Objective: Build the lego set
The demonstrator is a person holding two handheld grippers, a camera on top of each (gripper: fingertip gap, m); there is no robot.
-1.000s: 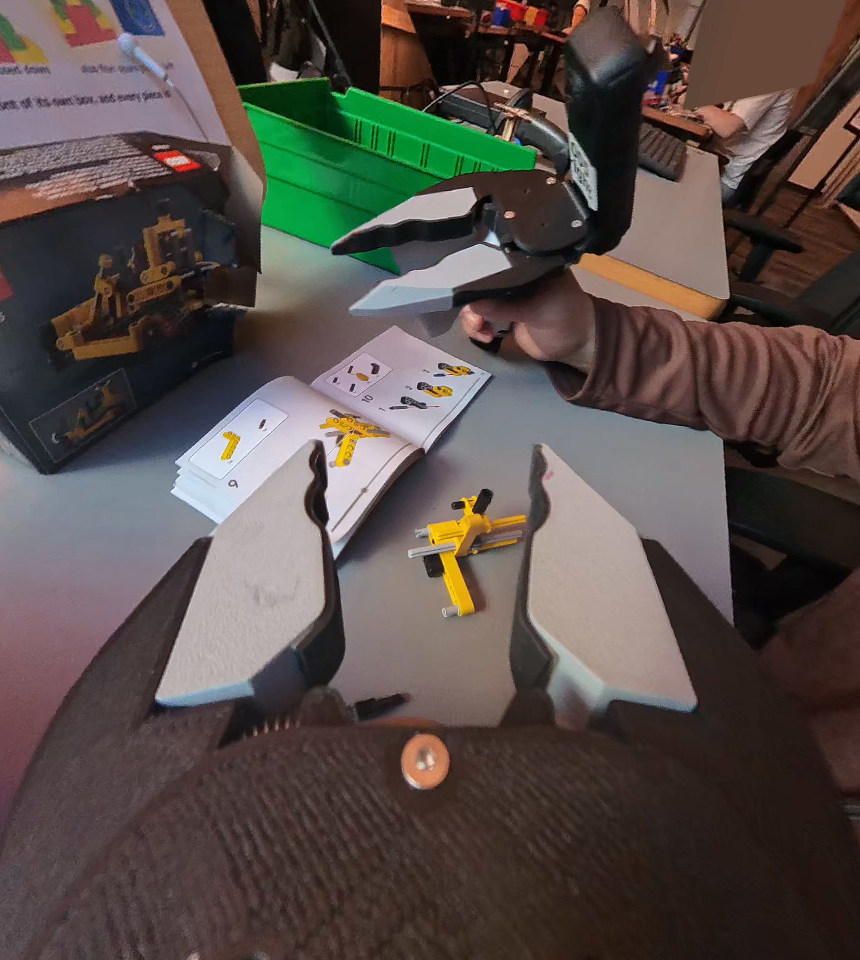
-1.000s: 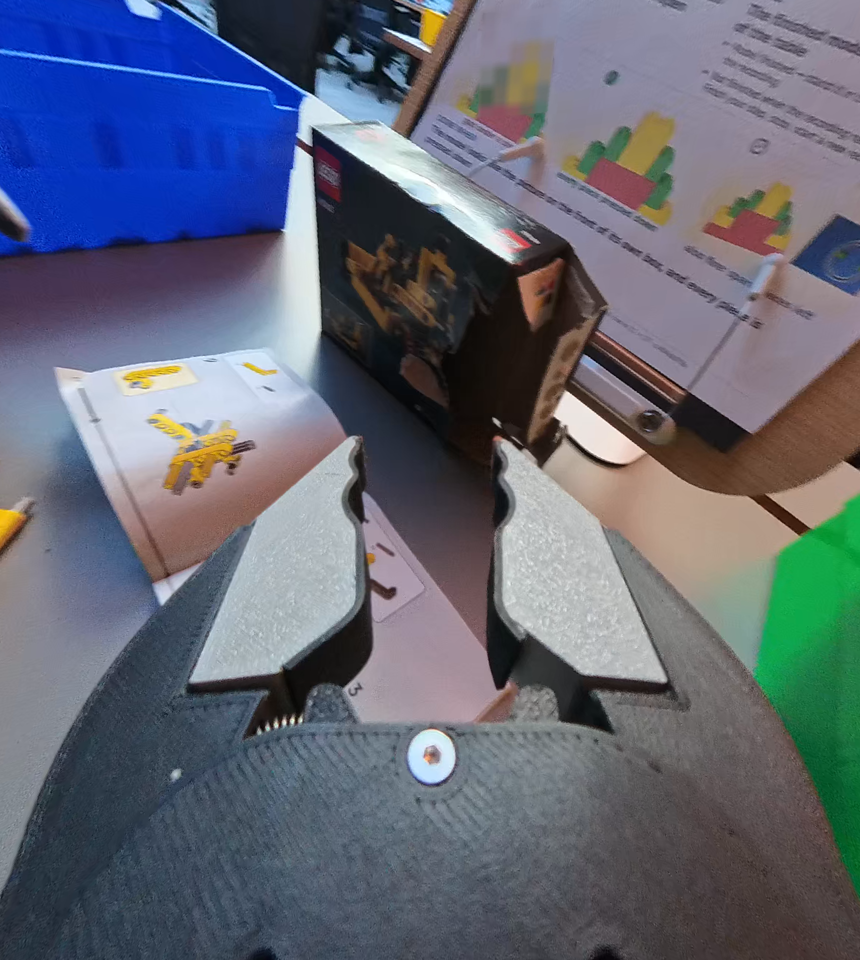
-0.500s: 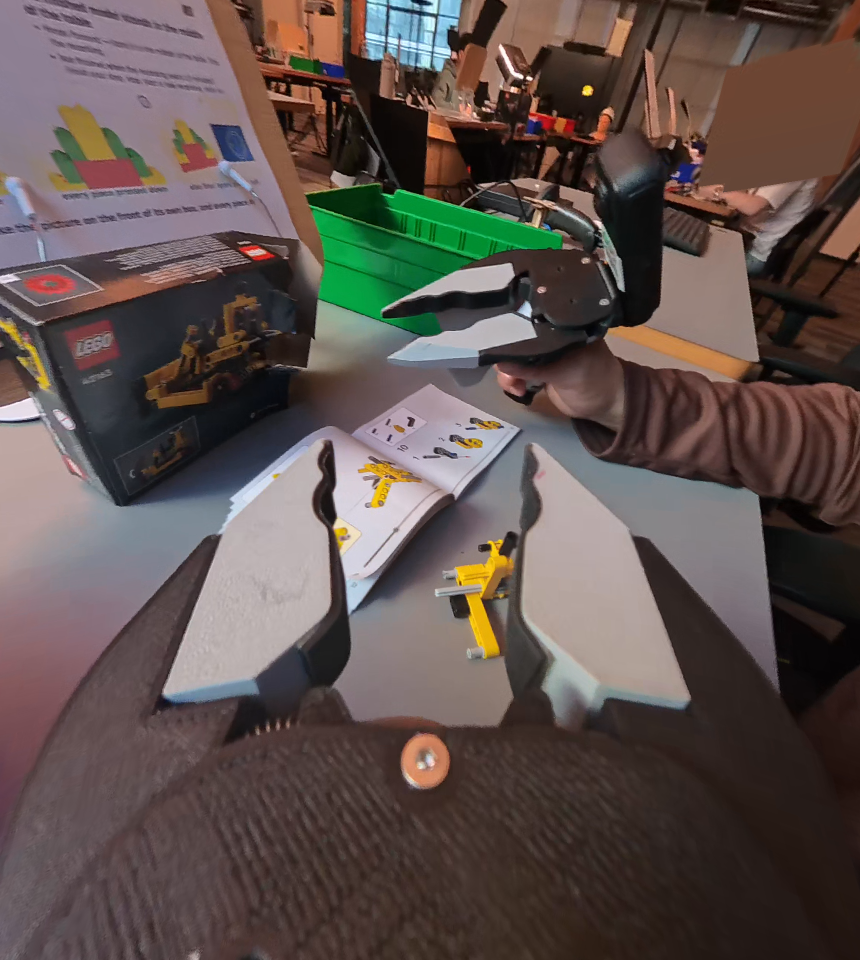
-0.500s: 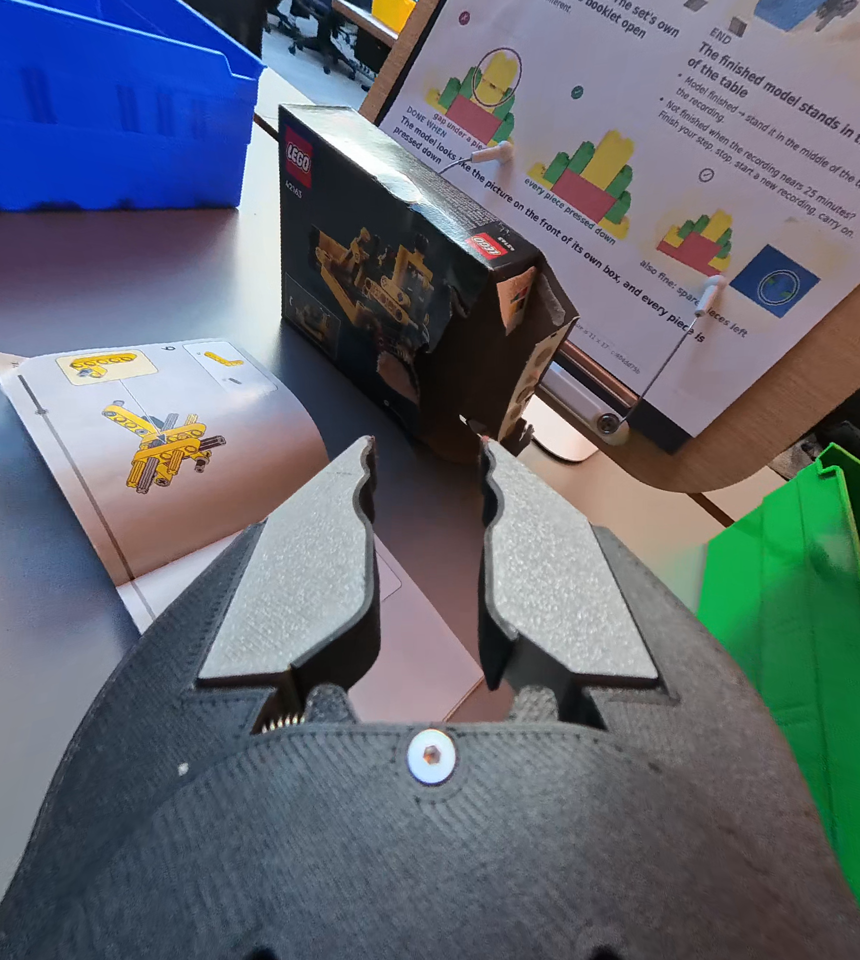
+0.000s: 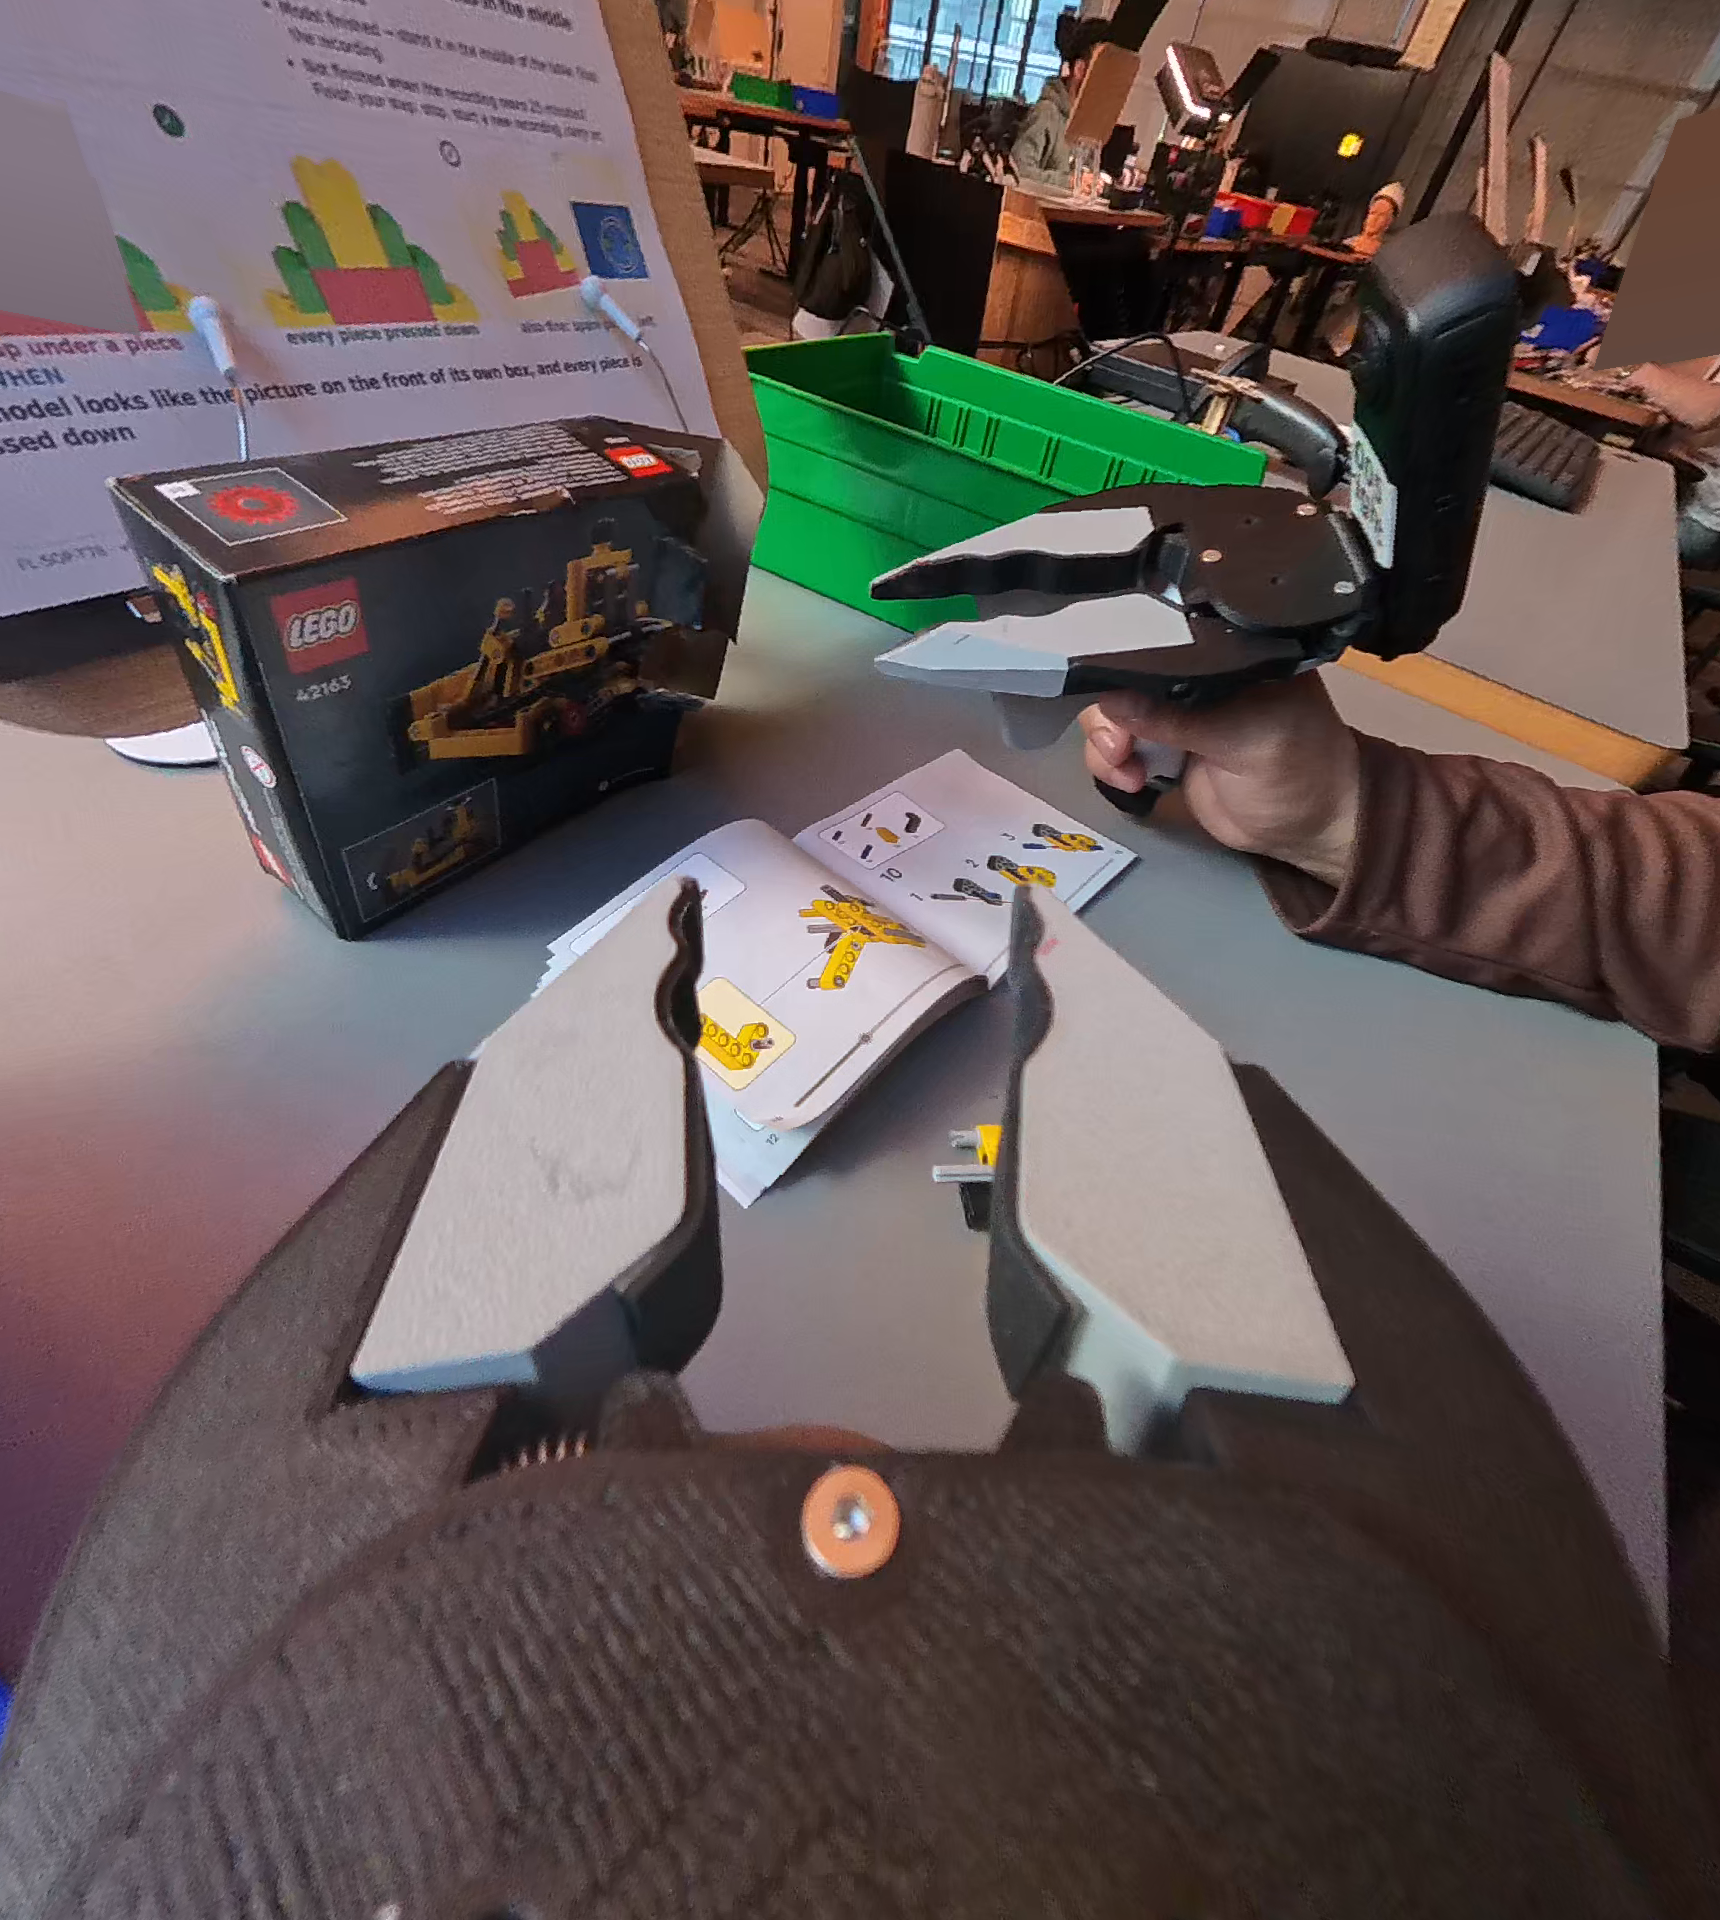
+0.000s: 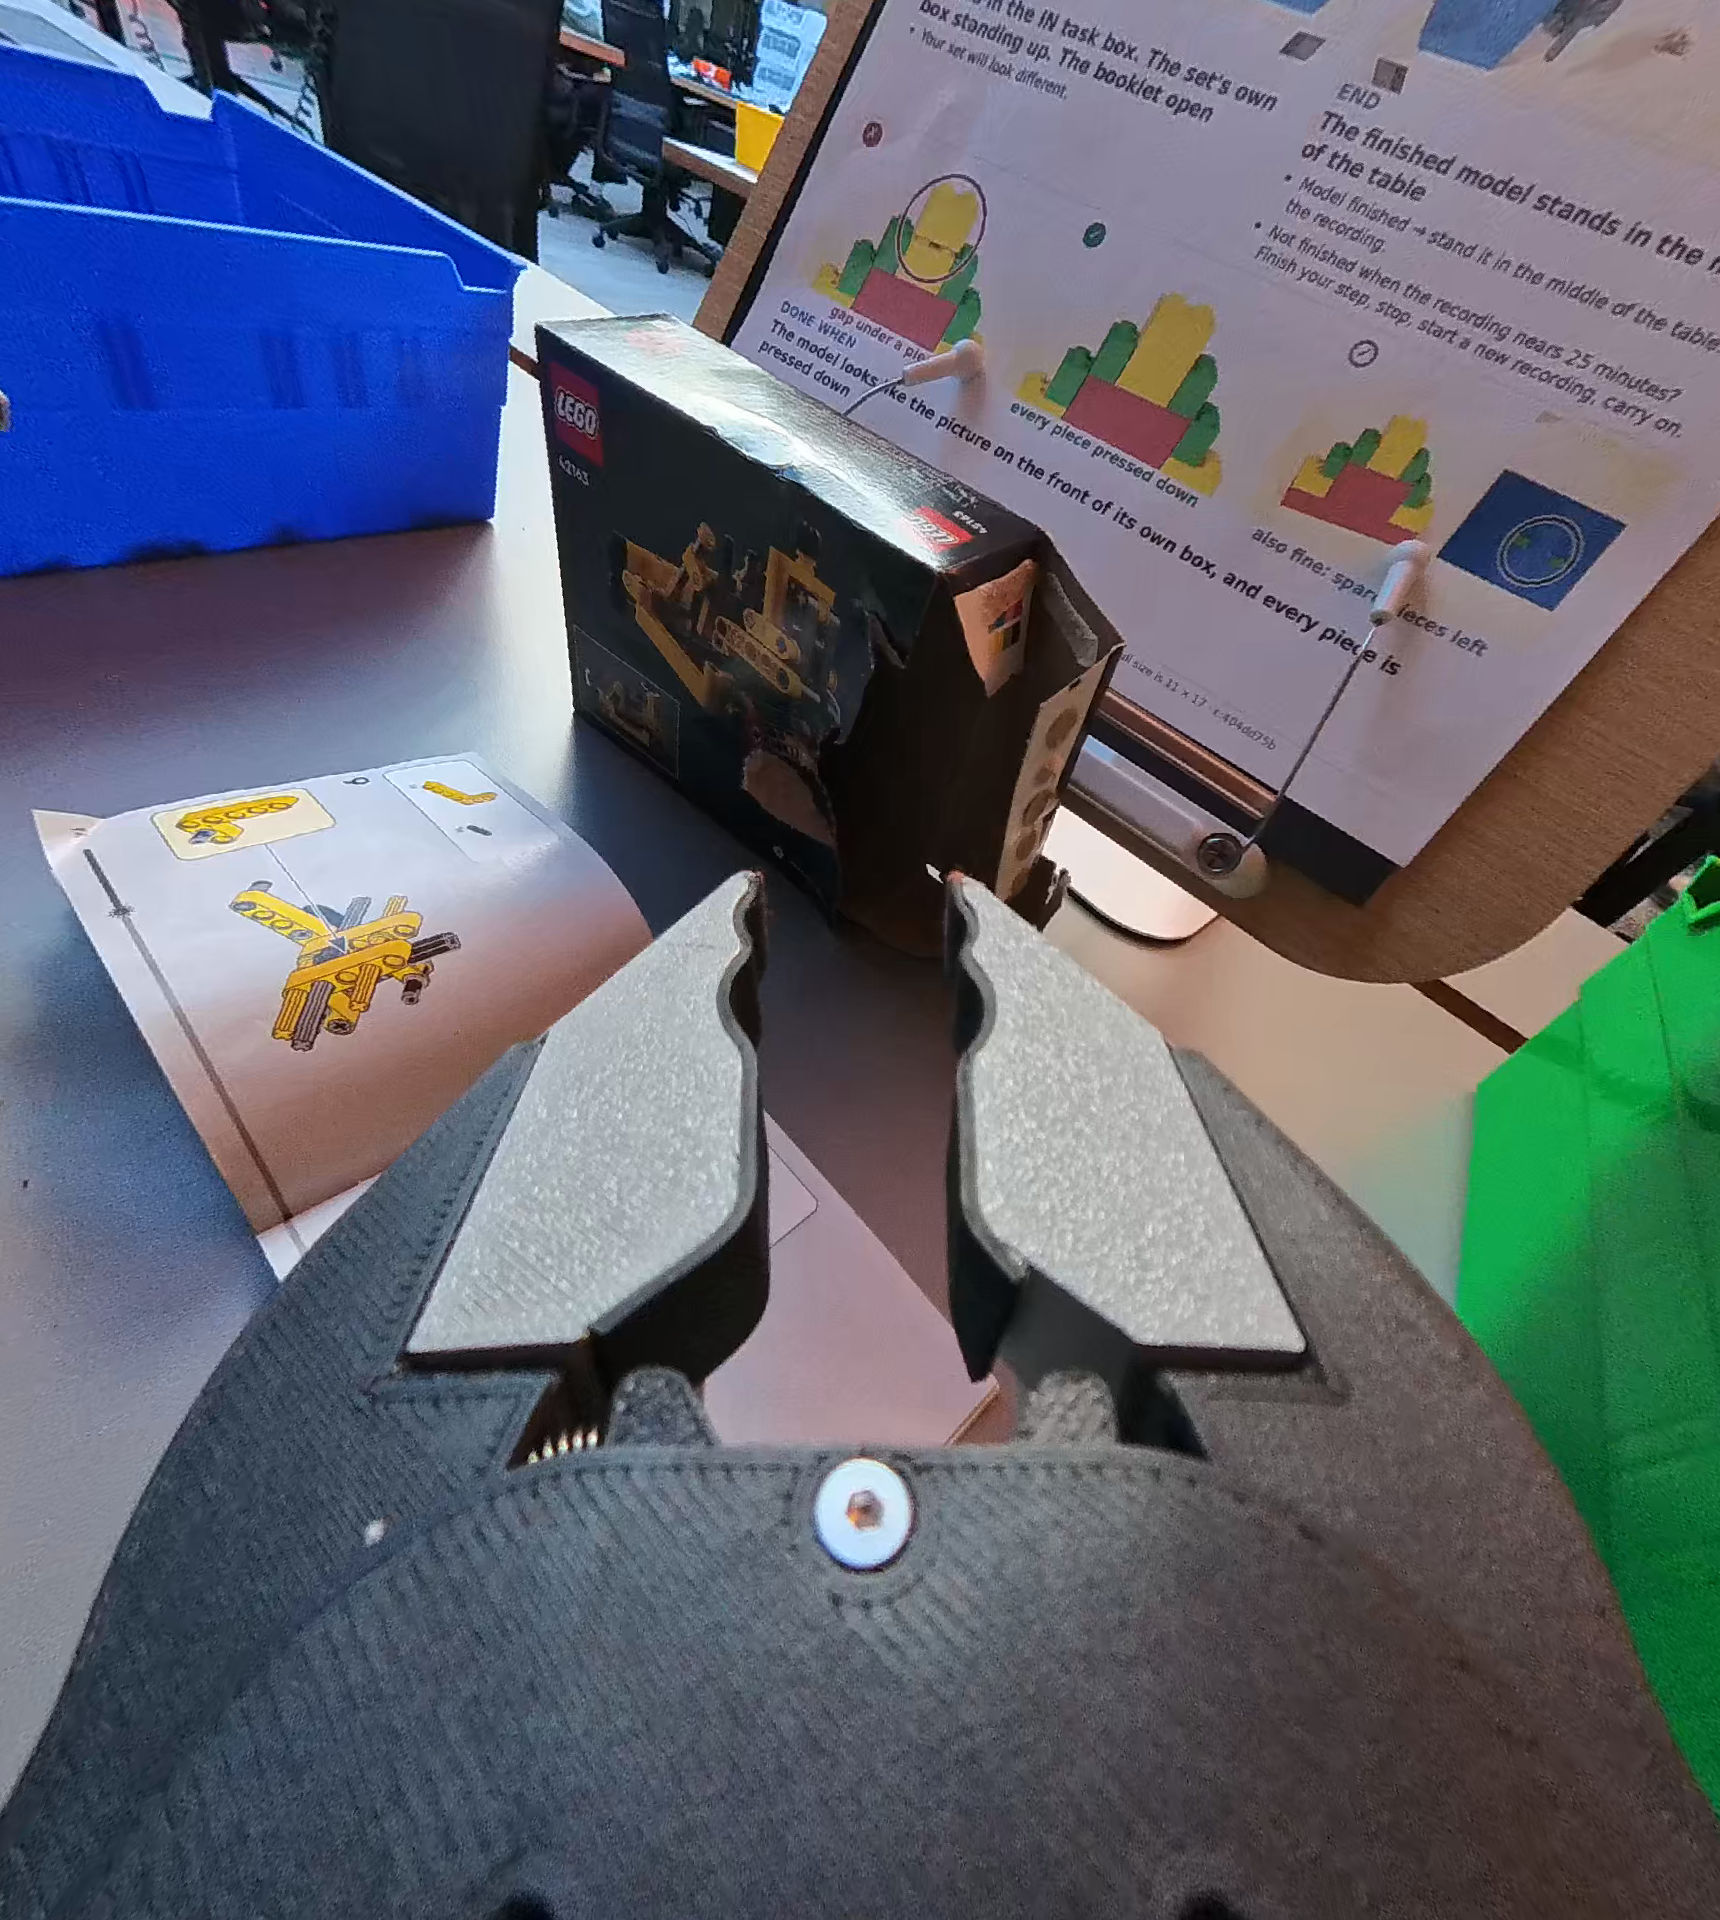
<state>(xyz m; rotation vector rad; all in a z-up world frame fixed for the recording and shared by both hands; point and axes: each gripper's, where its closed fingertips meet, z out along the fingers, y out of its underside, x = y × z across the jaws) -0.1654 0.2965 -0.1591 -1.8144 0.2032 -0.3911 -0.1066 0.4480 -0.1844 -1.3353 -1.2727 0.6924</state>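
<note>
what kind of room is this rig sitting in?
Looks like a shared lab or workshop: rows of cluttered desks with monitors behind, a green parts bin on the grey table, and a propped instruction poster.

From my left camera, the open booklet [image 5: 877, 935] lies on the table [image 5: 160, 1039], with the box [image 5: 420, 665] standing behind it to the left and the tray [image 5: 939, 457] behind it to the right. A signboard [image 5: 295, 239] stands behind the box. A small toy assembly [image 5: 975, 1158] lies just right of the booklet's near corner. My right gripper [image 5: 887, 623] hangs above the booklet's far side.
</note>
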